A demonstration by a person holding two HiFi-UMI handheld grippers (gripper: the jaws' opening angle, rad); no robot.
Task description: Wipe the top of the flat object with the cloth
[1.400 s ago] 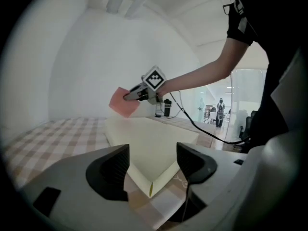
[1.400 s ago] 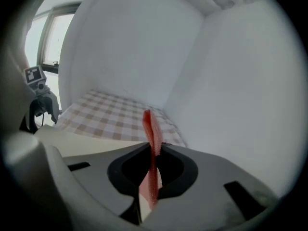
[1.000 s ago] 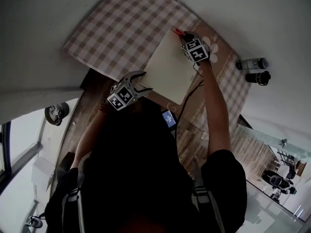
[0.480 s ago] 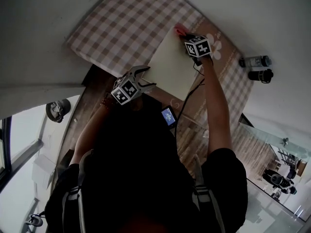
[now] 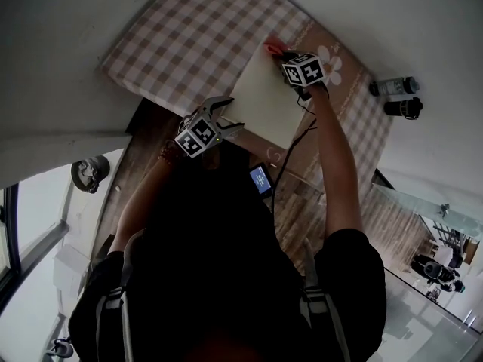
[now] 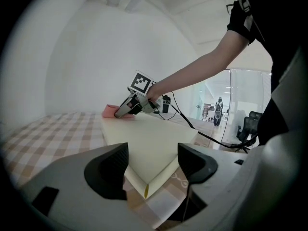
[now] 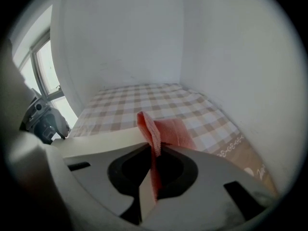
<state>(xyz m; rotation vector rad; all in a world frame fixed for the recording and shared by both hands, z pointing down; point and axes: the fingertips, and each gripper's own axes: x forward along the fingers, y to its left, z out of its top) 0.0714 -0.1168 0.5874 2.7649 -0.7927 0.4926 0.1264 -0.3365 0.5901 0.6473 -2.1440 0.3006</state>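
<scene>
This looks like an office workroom. A checked tablecloth is spread in a corner of bare white walls. To the right of the tablecloth, a glass partition looks into a further room with black swivel chairs and a standing person. To the left of the tablecloth is a window. Wood-look flooring runs along its near side.

In the upper middle of the head view, the flat object lay on the table cover. The cloth sat on its upper corner, clamped in the right gripper. The left gripper was at its lower left edge. To the right, beside the cover, were two bottles.
</scene>
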